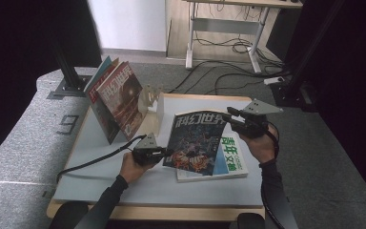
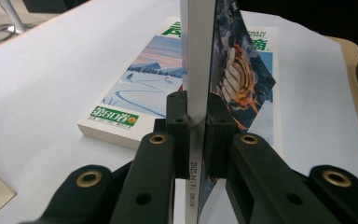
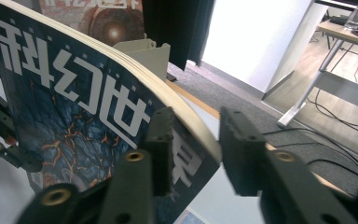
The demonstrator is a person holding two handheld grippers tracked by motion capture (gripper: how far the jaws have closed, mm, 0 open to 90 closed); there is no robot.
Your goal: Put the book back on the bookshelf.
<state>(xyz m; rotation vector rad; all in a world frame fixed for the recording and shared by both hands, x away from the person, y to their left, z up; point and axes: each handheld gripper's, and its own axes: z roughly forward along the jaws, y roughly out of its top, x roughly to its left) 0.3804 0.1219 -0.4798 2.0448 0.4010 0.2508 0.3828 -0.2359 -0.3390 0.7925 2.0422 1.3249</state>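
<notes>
My left gripper (image 1: 164,153) clamps the dark magazine (image 1: 195,140) by its spine. My right gripper (image 1: 229,116) straddles its top corner, jaws parted, not pressing.

Free room, obstacles. At your 10 to 11 o'clock, leaning magazines (image 1: 116,98) prop against a pale stand (image 1: 153,102); that corner of the table (image 1: 90,176) is blocked. At 12 to 1 o'clock, the dark magazine (image 1: 198,140) hangs tilted between your left gripper (image 1: 164,153) and right gripper (image 1: 228,116), over the green-titled magazine (image 1: 231,157) lying flat, so the middle is closed from above. The near strip along 6 o'clock is bare and passable. A left strip, 8 to 9 o'clock, is open except for the left gripper's cable (image 1: 93,162) trailing across it. The far edge at 1 to 2 o'clock, behind your right hand (image 1: 259,143), is bare tabletop.
</notes>
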